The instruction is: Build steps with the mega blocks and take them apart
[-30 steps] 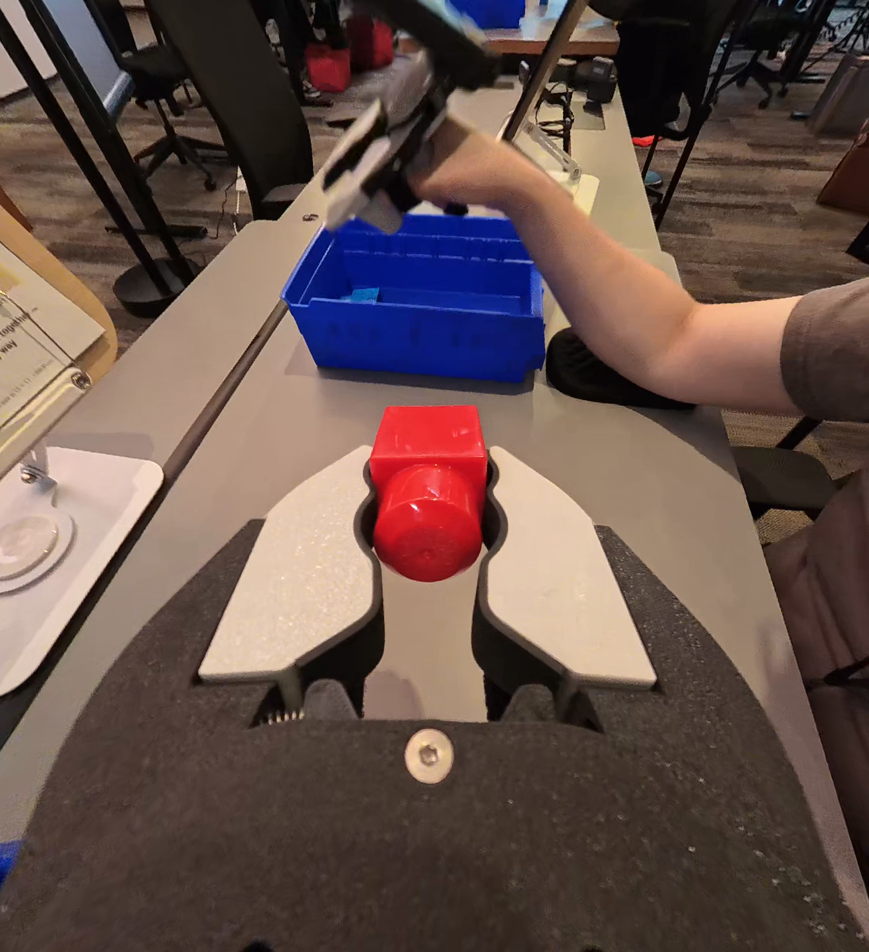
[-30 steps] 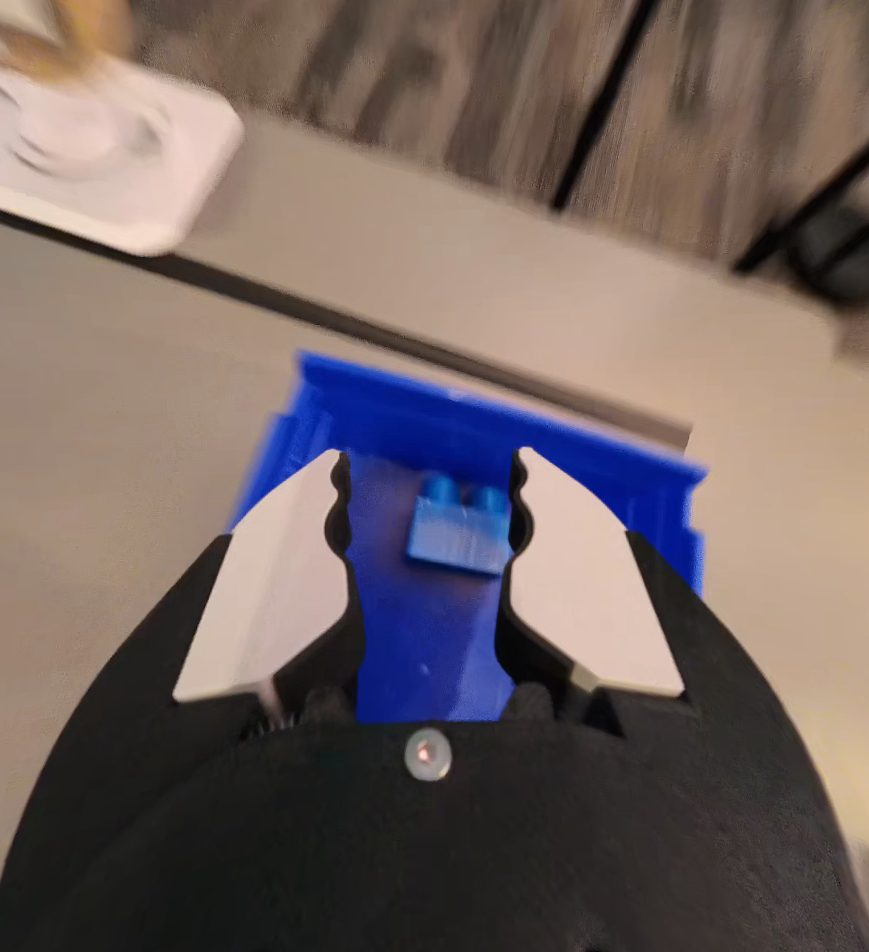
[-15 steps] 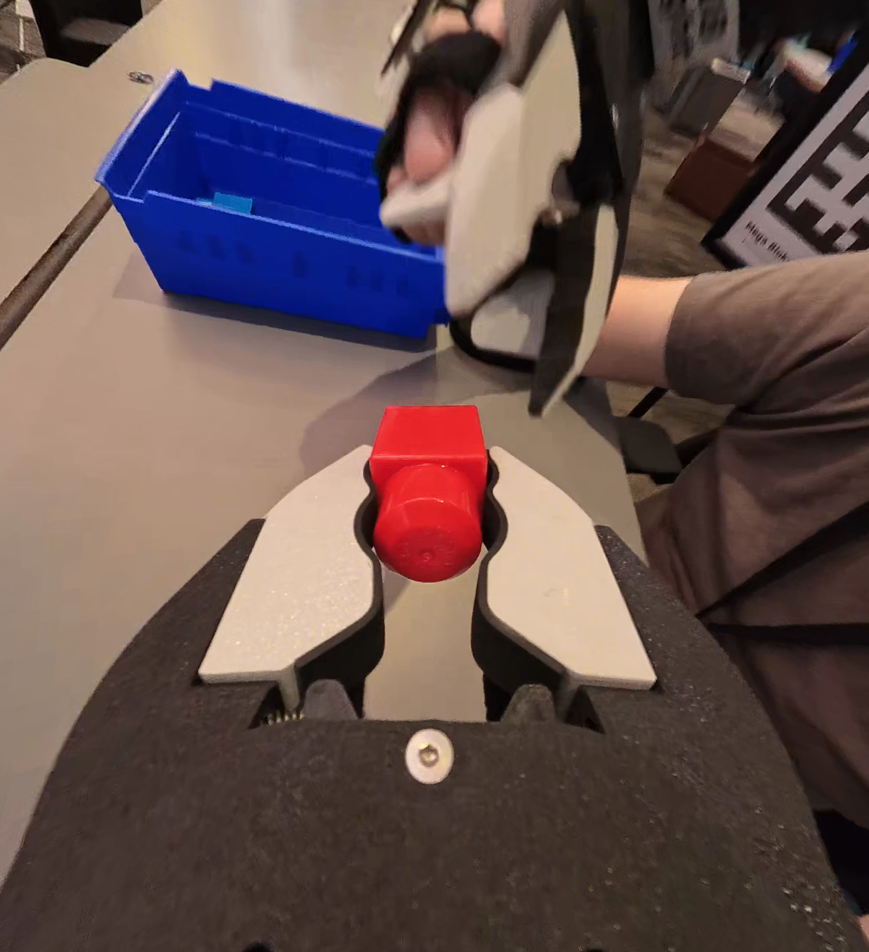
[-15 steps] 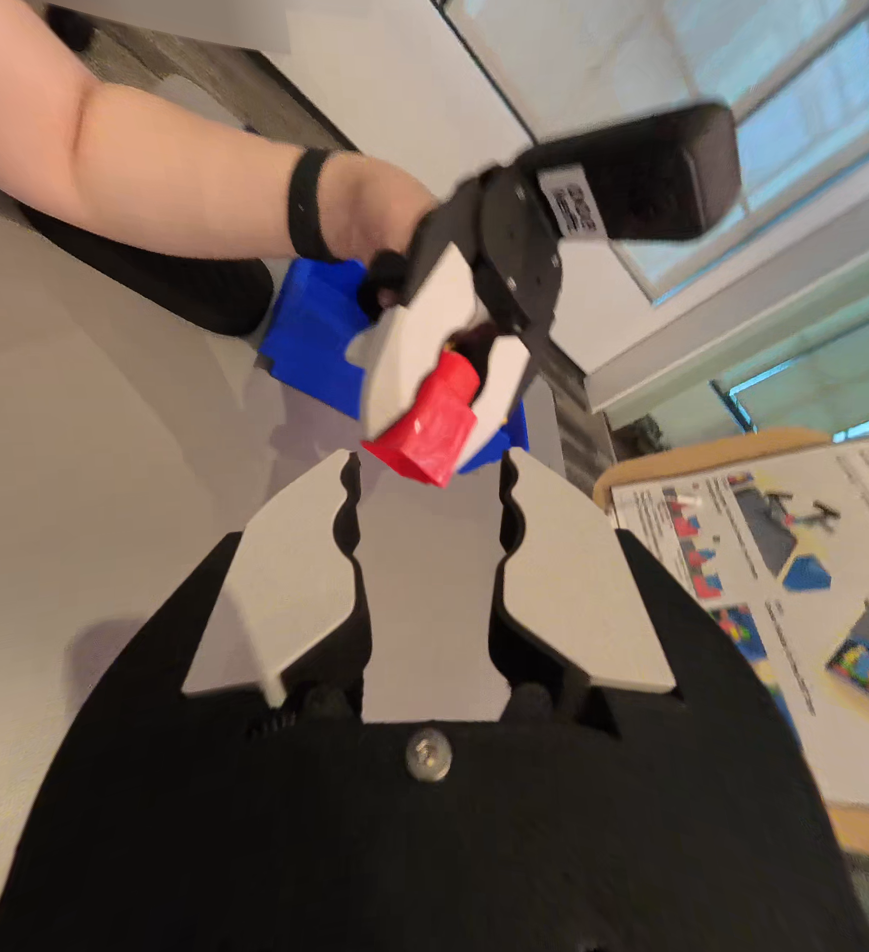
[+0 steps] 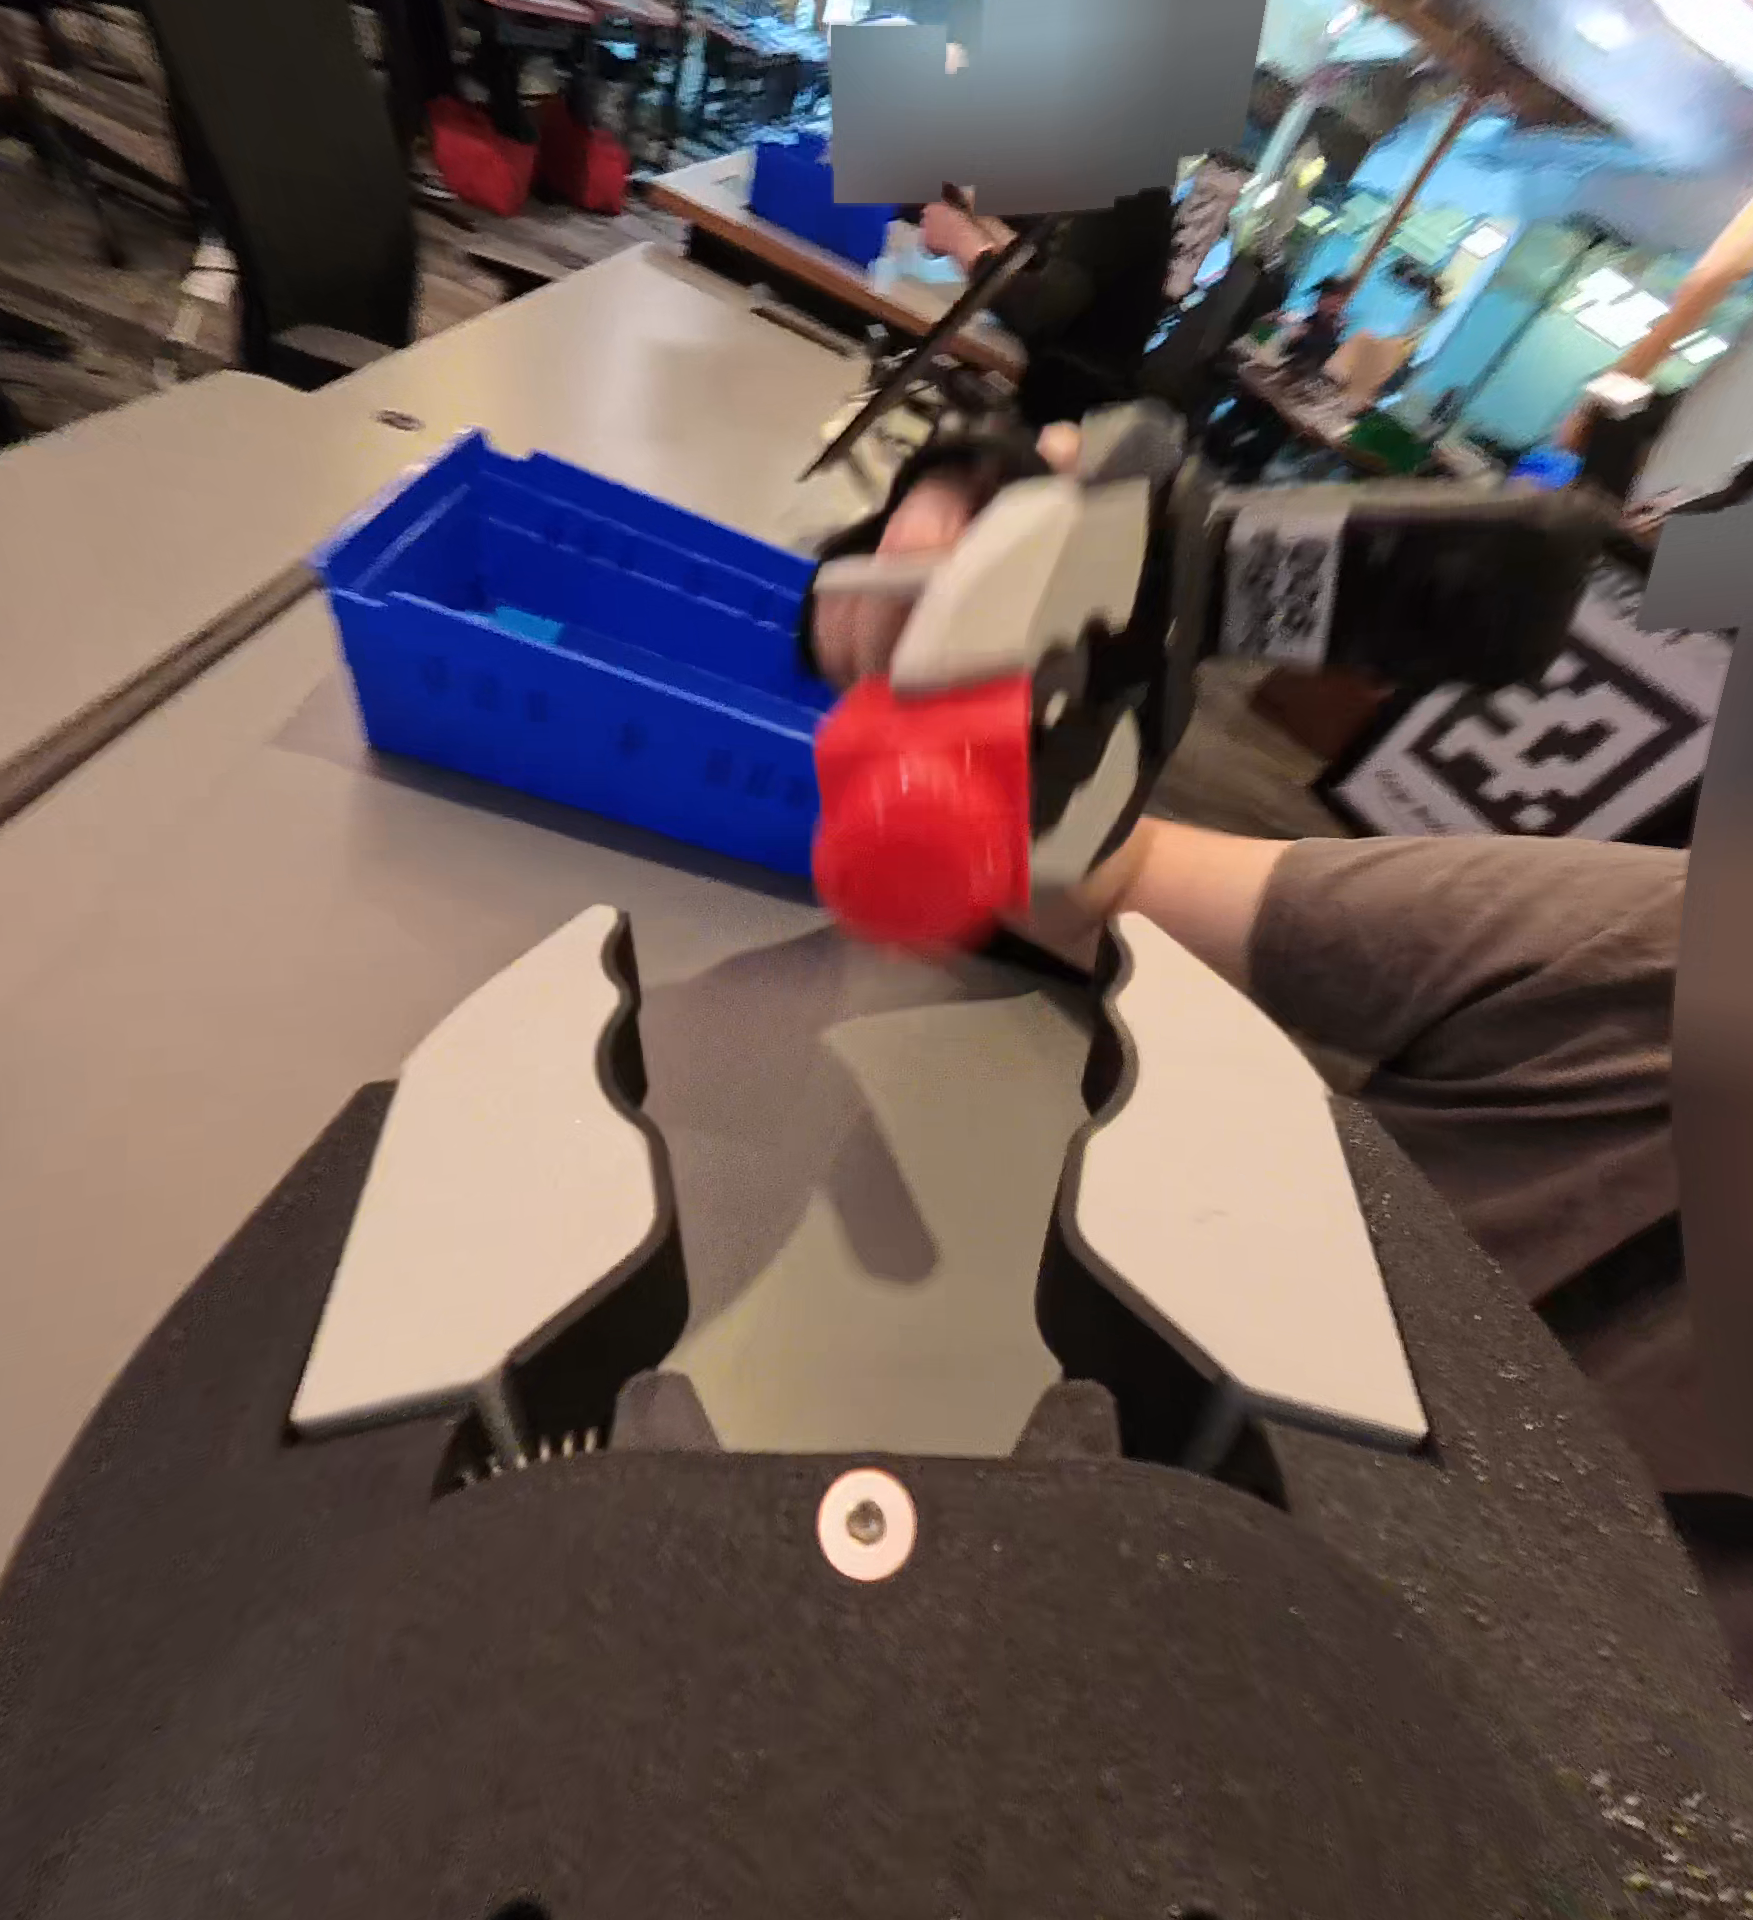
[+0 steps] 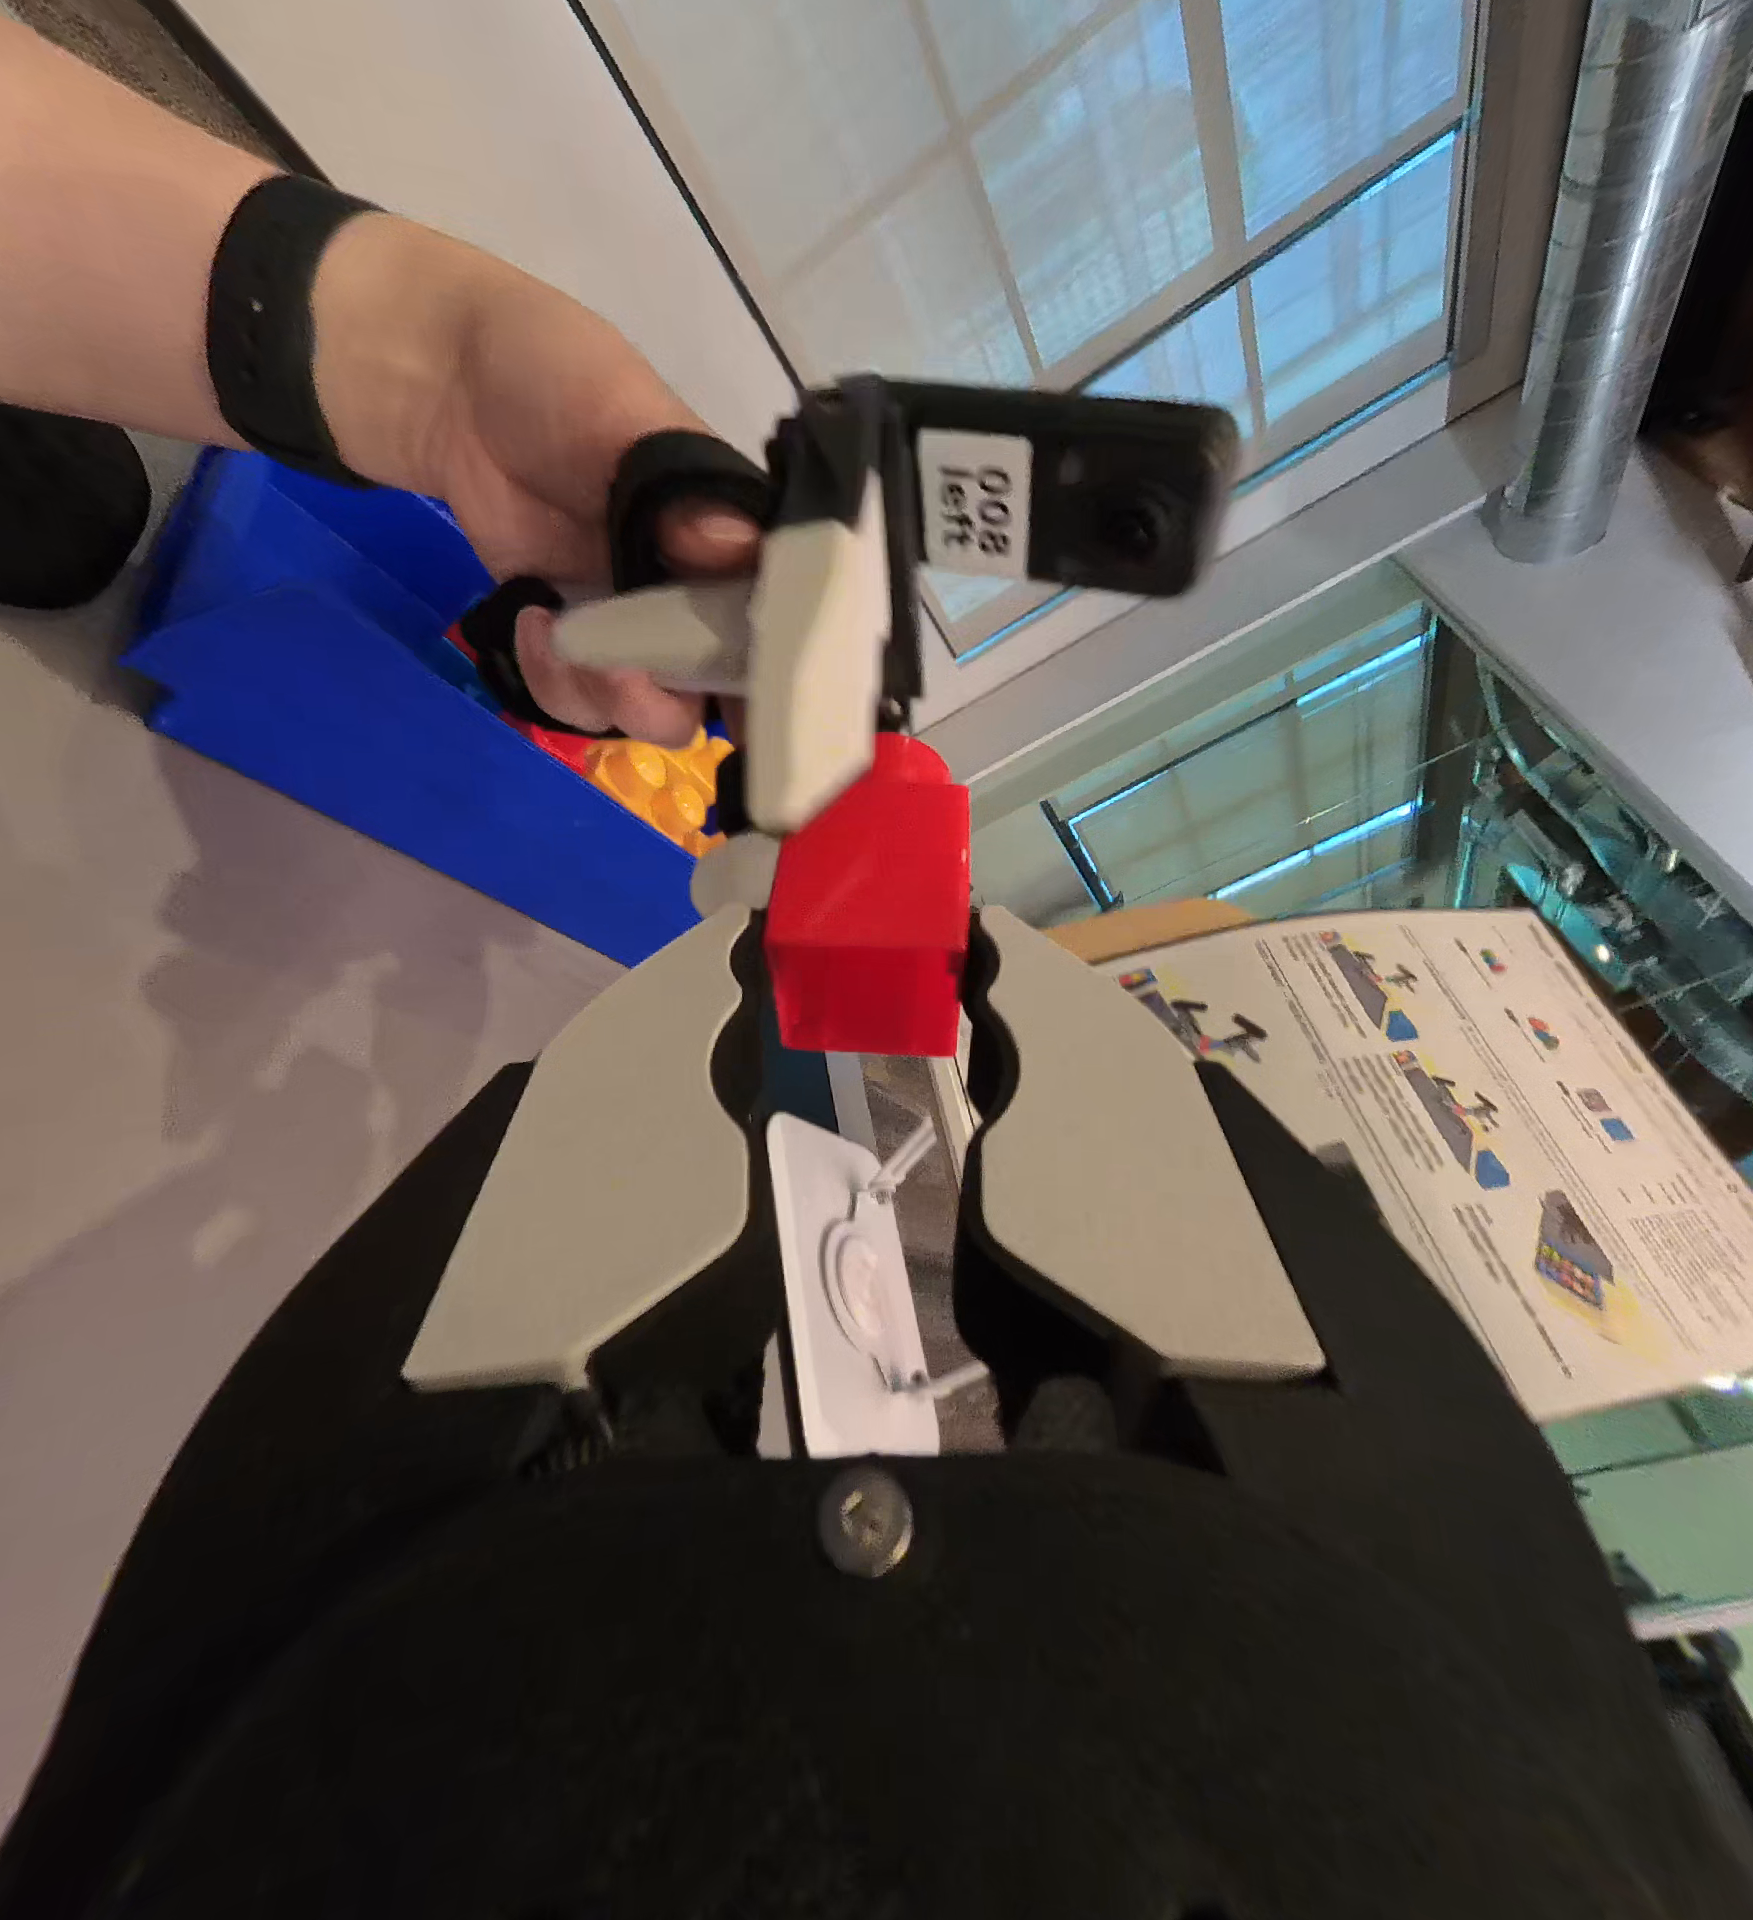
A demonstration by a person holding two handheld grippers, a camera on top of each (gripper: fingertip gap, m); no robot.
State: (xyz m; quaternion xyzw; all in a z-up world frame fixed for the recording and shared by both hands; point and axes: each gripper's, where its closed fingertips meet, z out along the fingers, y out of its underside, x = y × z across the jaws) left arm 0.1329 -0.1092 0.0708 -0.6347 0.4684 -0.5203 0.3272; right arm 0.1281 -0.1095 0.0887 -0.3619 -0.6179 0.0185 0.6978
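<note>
Handover mid-air: right gripper (image 6: 861,935) clamps red mega block (image 6: 867,961) above grey table (image 5: 176,935); left gripper (image 5: 867,956) spread wide, empty. Blue bin (image 5: 560,665) near. Next, likely: place block without tilting.

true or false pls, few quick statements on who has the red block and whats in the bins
1. The right gripper is clamped on the red block. True.
2. The left gripper is shut on that block. False: its jaws stand wide open with nothing between them.
3. The blue bin in the left wrist view is packed with red blocks. False: only a small blue block shows in it.
4. A yellow block lies in the second blue bin, in the right wrist view. True.
</note>
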